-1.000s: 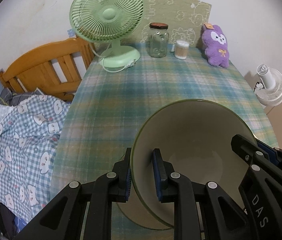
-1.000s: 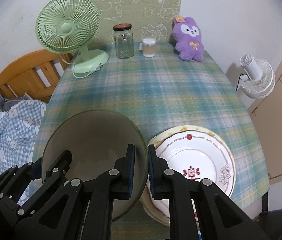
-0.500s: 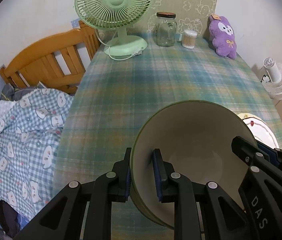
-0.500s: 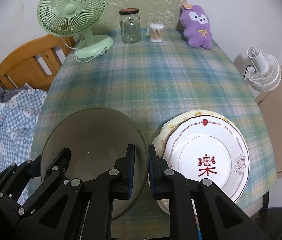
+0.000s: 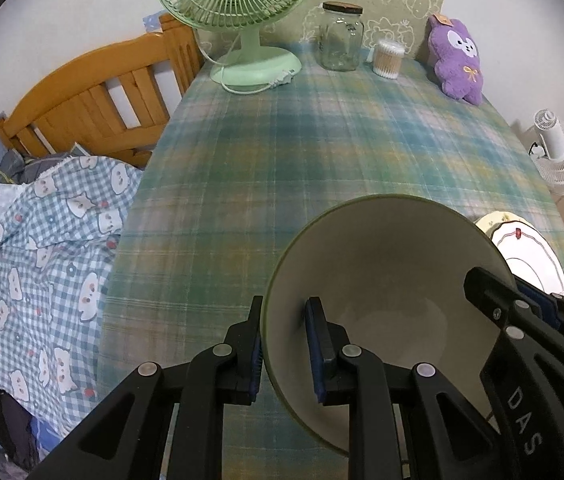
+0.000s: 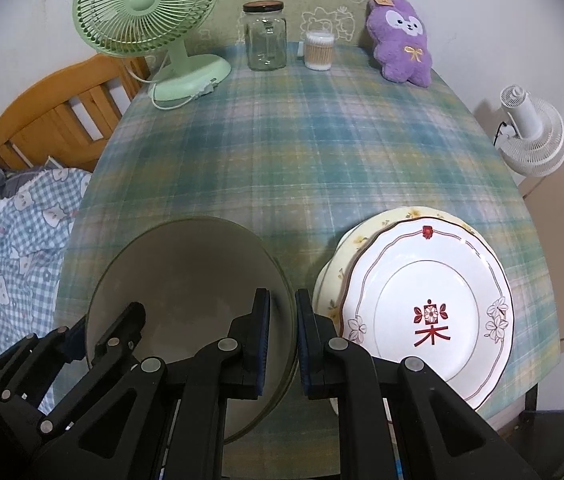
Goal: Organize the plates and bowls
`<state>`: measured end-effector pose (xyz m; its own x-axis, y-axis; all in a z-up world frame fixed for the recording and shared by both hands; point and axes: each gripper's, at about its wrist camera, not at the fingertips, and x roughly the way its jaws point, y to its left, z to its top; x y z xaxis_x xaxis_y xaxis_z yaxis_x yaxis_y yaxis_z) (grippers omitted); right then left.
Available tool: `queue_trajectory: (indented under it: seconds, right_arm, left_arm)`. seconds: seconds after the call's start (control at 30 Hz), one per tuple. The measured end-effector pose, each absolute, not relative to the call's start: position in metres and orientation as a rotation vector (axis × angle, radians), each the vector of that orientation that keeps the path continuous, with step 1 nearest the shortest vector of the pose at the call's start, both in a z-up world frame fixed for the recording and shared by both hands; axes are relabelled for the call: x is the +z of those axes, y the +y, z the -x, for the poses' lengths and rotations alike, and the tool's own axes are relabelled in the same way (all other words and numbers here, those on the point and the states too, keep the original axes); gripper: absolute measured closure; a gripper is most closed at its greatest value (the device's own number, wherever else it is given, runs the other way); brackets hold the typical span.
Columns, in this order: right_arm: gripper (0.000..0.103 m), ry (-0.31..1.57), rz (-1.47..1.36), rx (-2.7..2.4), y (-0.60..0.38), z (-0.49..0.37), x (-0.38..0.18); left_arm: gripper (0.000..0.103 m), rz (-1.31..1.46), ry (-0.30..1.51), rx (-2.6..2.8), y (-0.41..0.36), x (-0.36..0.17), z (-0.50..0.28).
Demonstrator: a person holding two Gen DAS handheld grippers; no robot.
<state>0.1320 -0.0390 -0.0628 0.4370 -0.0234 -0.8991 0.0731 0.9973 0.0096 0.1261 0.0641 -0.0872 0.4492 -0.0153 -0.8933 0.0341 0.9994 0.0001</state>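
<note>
On my left, the left gripper [image 5: 284,346] is clenched on the near-left rim of the green-edged bowl [image 5: 382,272], one finger outside the wall and one inside. I judge the bowl to be lifted off the checked tablecloth [image 5: 322,152] and tilted toward me, though I cannot see its foot. Further right, the right gripper [image 6: 282,340] pinches the opposite rim the same way, so the bowl hangs between my two hands over the near part of the table. Just to the right of that sits the plate stack: a white plate [image 6: 430,308] with a red mark on top of a yellow-flowered plate [image 6: 366,236], close to the table's near-right edge. The bowl's rim is just beside the stack, and I cannot tell whether they touch. What worries me is the thin grip: both pairs of pads hold only a narrow strip of smooth, sloping wall, so if my hands drift apart or twist unevenly the rim could slide out and the bowl drop. If I swing right too low, its underside could knock the top plate askew or nudge the stack toward the edge. Setting it down tilted could also let it rock. The fan [image 6: 149,12], jar [image 6: 265,40] and plush toy [image 6: 402,40] stand well apart at the far end.
</note>
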Motion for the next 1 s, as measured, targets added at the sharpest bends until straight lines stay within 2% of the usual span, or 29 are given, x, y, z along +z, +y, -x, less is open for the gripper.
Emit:
queue_trajectory:
  seconds: [0.13, 0.23, 0.3, 0.4, 0.47, 0.5, 0.63, 1.0]
  right_arm:
    - [0.086, 1.126, -0.045, -0.066, -0.038, -0.131, -0.063]
    - [0.085, 1.130, -0.063, -0.062, -0.040, -0.132, -0.063]
    - [0.081, 1.135, -0.076, -0.047, -0.042, -0.134, -0.063]
    - [0.063, 1.143, -0.100, -0.039, -0.045, -0.136, -0.066]
    - [0.044, 1.138, -0.122, -0.056, -0.048, -0.137, -0.068]
    - [0.043, 1.136, -0.129, -0.061, -0.049, -0.137, -0.068]
    - [0.042, 1.155, -0.138, -0.063, -0.051, -0.142, -0.074]
    - [0.042, 1.193, -0.143, -0.025, -0.048, -0.150, -0.093]
  left_arm:
    - [0.085, -0.027, 1.098, -0.047, 0.063, -0.086, -0.126]
    - [0.066, -0.015, 1.104, -0.085, 0.064, -0.086, -0.127]
    - [0.061, -0.011, 1.101, -0.119, 0.063, -0.085, -0.128]
    - [0.048, -0.040, 1.091, -0.139, 0.060, -0.085, -0.130]
    - [0.042, -0.046, 1.083, -0.147, 0.060, -0.085, -0.131]
    - [0.040, -0.047, 1.081, -0.148, 0.060, -0.085, -0.132]
    - [0.035, -0.057, 1.086, -0.144, 0.062, -0.089, -0.136]
    - [0.036, -0.016, 1.118, -0.145, 0.069, -0.105, -0.140]
